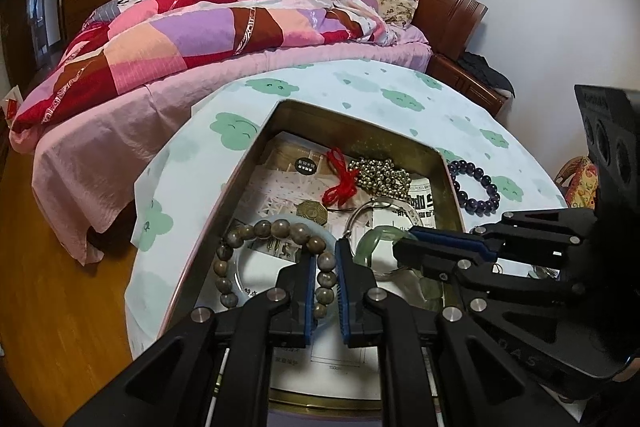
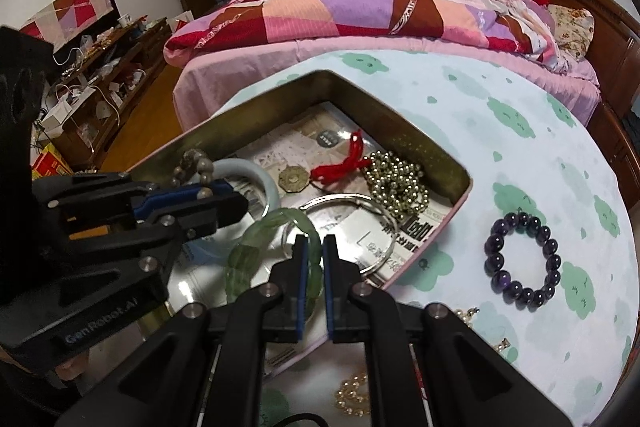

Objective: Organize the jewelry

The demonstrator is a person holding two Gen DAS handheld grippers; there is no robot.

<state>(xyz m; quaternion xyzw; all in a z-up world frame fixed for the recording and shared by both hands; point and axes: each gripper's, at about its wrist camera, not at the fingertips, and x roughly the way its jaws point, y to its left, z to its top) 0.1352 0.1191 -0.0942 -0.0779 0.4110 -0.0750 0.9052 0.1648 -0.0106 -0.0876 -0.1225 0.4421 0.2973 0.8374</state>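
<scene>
The left gripper [image 1: 324, 263] pinches the brown bead bracelet [image 1: 256, 231], and the right gripper [image 2: 314, 259] pinches the green bracelet [image 2: 276, 227]. Both are over the near end of the tin box [image 1: 452, 187]. The gold bead chain [image 2: 396, 179] and red cord [image 2: 344, 163] already lie inside. The purple bracelet [image 2: 522, 259] and pearls [image 2: 352, 395] wait on the cloth [image 2: 500, 99] outside the box. I think about half is done.

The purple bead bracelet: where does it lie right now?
The purple bead bracelet lies on the cloud-print cloth, outside the metal tin, right of it in the right wrist view.
</scene>
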